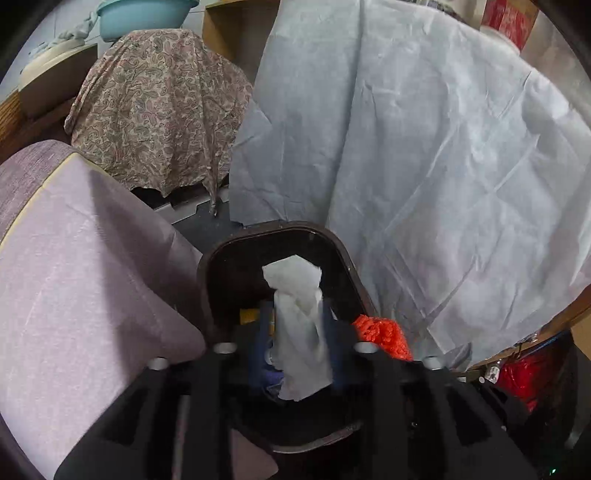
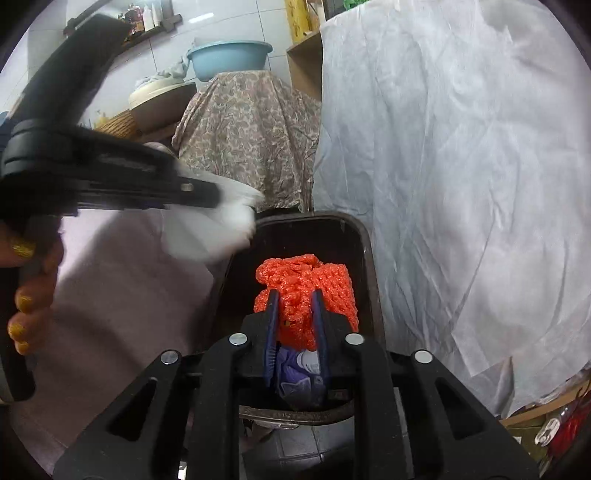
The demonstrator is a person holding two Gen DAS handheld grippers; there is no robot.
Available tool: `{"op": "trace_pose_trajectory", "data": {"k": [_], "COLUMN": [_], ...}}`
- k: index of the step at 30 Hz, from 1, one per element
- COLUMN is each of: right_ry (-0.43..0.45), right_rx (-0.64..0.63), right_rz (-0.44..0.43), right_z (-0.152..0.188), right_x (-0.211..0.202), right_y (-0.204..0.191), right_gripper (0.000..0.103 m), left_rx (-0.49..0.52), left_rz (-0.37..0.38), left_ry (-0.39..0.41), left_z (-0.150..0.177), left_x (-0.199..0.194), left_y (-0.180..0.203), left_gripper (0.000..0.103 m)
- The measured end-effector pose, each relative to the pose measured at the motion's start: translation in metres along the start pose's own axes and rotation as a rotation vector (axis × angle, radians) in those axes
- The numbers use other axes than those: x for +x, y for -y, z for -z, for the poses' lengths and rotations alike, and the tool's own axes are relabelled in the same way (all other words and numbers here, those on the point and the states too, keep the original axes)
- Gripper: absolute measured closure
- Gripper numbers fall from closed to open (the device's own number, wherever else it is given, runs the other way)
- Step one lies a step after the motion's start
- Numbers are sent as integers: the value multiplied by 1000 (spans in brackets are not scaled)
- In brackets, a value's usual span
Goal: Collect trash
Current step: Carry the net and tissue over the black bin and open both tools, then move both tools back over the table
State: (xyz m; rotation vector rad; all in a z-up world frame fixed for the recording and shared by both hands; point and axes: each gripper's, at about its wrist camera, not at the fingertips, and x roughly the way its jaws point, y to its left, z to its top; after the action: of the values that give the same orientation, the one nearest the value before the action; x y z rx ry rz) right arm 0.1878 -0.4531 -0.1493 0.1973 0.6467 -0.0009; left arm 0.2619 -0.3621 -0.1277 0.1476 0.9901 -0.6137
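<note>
A dark brown trash bin [image 1: 340,254] stands open below both grippers; it also shows in the right wrist view [image 2: 365,240]. My left gripper [image 1: 295,314] is shut on a crumpled white tissue [image 1: 299,328] and holds it over the bin mouth. In the right wrist view the left gripper [image 2: 218,195] comes in from the left with the blurred tissue [image 2: 221,229]. My right gripper [image 2: 295,295] is shut on an orange foam net [image 2: 310,288] above the bin. The net's edge shows in the left wrist view [image 1: 384,332]. Purple trash [image 2: 299,373] lies inside the bin.
A lilac cushion [image 1: 81,280] is close on the left of the bin. A grey-white sheet [image 1: 424,147] hangs on the right. A paisley cloth [image 1: 159,107] covers something behind, with a blue basin [image 1: 144,16] on top. Red items [image 1: 524,369] sit at the lower right.
</note>
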Motion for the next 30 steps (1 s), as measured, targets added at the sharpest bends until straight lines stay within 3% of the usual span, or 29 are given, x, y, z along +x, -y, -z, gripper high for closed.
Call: {"op": "trace_pose_trajectory", "data": {"k": [1, 3, 4, 10, 18, 23, 27, 30], "right_ry": [-6, 0, 11, -9, -6, 8, 15, 29], "right_rx": [3, 20, 32, 71, 15, 7, -7, -28], "right_rz": [11, 33, 39, 39, 30, 3, -37, -77], "right_z": [2, 6, 8, 11, 9, 3, -3, -8], "right_x": [3, 4, 3, 3, -2, -11, -18, -27], "right_y": [1, 5, 6, 14, -6, -21, -35, -51], "right_gripper": [61, 35, 33, 30, 30, 30, 30, 30], "left_rx": [-5, -26, -35, -47, 7, 35, 109, 155], "left_rz": [-14, -9, 3, 7, 2, -6, -72, -171], "left_ry": [6, 20, 18, 52, 89, 210, 274, 285], "left_z": [1, 2, 2, 5, 18, 32, 51, 68], "left_x": [1, 1, 0, -18, -51, -108, -146, -168], "left_y": [-1, -1, -3, -4, -17, -39, -56, -84], "left_gripper": [41, 35, 34, 21, 16, 14, 13, 11]}}
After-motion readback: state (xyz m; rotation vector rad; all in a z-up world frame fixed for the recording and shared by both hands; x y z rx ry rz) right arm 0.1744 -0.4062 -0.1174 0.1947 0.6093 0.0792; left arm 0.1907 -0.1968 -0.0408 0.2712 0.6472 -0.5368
